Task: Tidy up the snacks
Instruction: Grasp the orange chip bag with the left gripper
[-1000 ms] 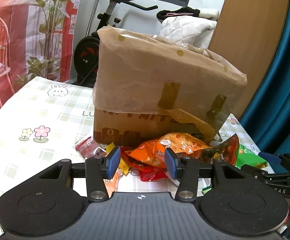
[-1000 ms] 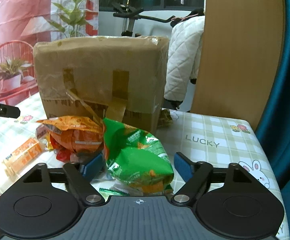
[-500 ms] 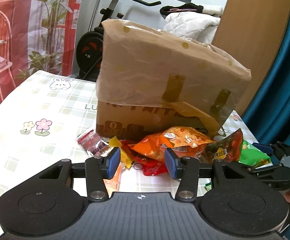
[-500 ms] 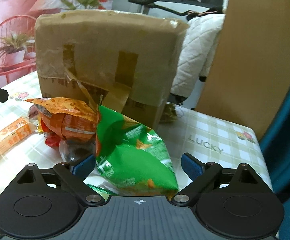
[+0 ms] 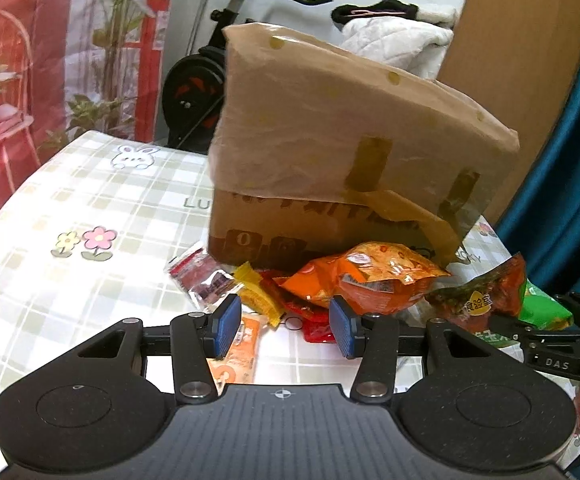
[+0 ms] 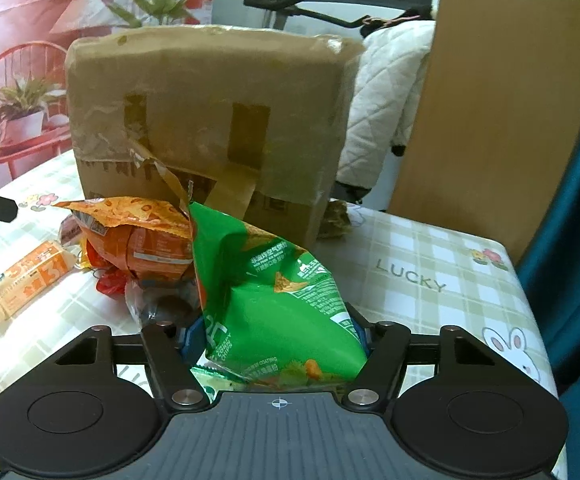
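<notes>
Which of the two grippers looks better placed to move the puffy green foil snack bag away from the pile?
The right gripper. Its jaws have just been closing and now pinch the puffy green foil snack bag on both sides. The left gripper hangs open above the checked tablecloth, holding nothing.

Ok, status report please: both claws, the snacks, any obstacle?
Right claw just closed on green chip bag. Left claw open, empty. Cardboard box close behind snack pile.

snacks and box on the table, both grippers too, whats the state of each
green chip bag: upright, clamped by right gripper, whose fingers just closed
left gripper: open, empty
orange chip bag: lying in the pile
cardboard box: taped shut
orange bar packet: flat, apart
</notes>
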Motion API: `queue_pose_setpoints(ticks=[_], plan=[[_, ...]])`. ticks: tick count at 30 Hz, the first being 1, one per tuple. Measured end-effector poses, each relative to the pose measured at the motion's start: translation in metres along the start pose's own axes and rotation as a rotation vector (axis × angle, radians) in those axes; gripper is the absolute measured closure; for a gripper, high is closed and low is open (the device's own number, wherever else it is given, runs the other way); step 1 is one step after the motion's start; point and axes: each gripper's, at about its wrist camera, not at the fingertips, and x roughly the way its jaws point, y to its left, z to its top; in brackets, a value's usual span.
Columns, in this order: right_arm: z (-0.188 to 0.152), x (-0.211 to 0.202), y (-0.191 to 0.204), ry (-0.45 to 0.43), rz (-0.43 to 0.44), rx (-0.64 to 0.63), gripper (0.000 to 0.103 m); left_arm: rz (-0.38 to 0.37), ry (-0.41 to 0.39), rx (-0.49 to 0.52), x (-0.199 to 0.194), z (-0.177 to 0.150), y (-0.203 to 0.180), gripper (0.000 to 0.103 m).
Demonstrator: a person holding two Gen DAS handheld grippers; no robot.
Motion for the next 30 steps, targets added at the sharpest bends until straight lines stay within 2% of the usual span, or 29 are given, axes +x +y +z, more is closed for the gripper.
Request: queue_pose_setpoints(ticks=[3, 7, 11, 13, 19, 22, 25, 30], plan=[[-0.001, -0.005, -0.003, -0.005, -0.011, 0.009, 0.041, -0.015, -0.022, 0.068, 0.004, 0.003, -0.012, 0.051], [-0.003, -0.008, -0.010, -0.004, -0.005, 0.059, 0.041, -0.033, -0.054, 0.251, 0.018, -0.001, -0.037, 0.037], [-0.006, -0.010, -0.013, -0.005, -0.002, 0.071, 0.041, -0.045, -0.056, 0.417, 0.034, -0.007, -0.057, 0.036], [-0.006, -0.012, -0.015, -0.006, 0.000, 0.082, 0.041, -0.051, -0.060, 0.468, 0.041, -0.008, -0.063, 0.030], [-0.005, -0.011, -0.021, -0.009, 0.005, 0.105, 0.041, -0.053, -0.093, 0.593, 0.055, -0.009, -0.079, 0.018], [-0.005, -0.011, -0.021, -0.008, 0.009, 0.106, 0.041, -0.078, -0.077, 0.616, 0.064, -0.009, -0.082, 0.014], [-0.005, -0.010, -0.021, -0.008, 0.010, 0.107, 0.041, -0.087, -0.045, 0.643, 0.079, -0.008, -0.086, 0.014], [-0.006, -0.010, -0.022, -0.002, 0.007, 0.116, 0.041, -0.061, -0.011, 0.685, 0.101, -0.011, -0.095, 0.014]])
